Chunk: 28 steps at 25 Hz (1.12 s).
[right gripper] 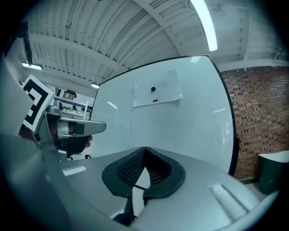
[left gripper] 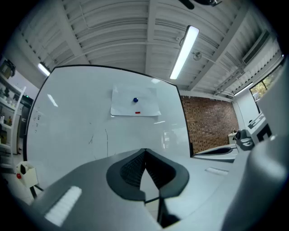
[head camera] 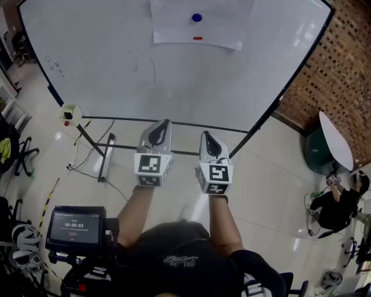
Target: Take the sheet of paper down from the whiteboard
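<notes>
White sheet of paper (head camera: 197,26) at the top centre of the head view, flat against the whiteboard (head camera: 174,81), pinned by one blue magnet (head camera: 197,18) near the sheet's middle. Small red mark (head camera: 198,38) just below the magnet, too small to identify. Lower right corner of the sheet slightly lifted off the board.

Judged very light, thin and floppy. Easy to crease or tear if dragged out from under the magnet, and likely to droop or flutter once freed. Probably best pinched at the lower edge or that lifted lower corner, away from the magnet, with the magnet slid or plucked off separately.

Left claw (head camera: 166,123) and right claw (head camera: 204,136) side by side in the lower centre of the head view, level, aimed at the board but well short of it and well below the sheet. Both clenched, tips together, nothing between them.

Containers: dark green bin (head camera: 316,152) at the right edge, beside the brick wall, contents not visible. Small pale box (head camera: 69,113) on the board's stand at the left, with something red on its front, contents unclear.
</notes>
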Each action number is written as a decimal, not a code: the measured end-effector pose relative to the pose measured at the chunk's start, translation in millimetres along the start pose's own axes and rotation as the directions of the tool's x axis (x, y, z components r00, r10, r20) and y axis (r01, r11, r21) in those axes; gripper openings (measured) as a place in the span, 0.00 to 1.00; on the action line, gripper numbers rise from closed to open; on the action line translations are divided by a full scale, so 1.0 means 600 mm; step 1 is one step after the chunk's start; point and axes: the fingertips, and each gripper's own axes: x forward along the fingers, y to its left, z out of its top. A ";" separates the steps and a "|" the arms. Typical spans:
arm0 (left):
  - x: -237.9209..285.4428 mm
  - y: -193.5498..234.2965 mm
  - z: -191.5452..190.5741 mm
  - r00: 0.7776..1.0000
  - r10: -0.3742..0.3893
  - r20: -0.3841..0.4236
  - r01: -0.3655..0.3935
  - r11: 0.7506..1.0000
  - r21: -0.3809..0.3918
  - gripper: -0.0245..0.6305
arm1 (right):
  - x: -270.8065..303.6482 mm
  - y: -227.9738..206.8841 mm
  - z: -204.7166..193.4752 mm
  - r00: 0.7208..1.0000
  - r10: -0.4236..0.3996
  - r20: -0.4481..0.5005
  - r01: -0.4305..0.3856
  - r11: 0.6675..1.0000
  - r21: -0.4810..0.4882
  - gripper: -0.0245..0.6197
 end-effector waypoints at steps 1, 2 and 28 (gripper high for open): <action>0.016 0.002 0.013 1.000 0.006 0.016 -0.006 1.000 0.009 0.04 | 0.013 -0.010 0.010 1.000 0.005 0.012 -0.005 1.000 -0.004 0.06; 0.033 0.004 0.025 0.999 0.012 0.032 -0.013 1.000 0.019 0.04 | 0.026 -0.020 0.019 1.000 0.011 0.024 -0.010 1.000 -0.008 0.06; 0.298 0.050 0.345 0.961 0.165 0.222 -0.231 0.921 0.315 0.21 | 0.197 -0.222 0.249 0.937 0.229 0.264 -0.275 0.949 0.156 0.20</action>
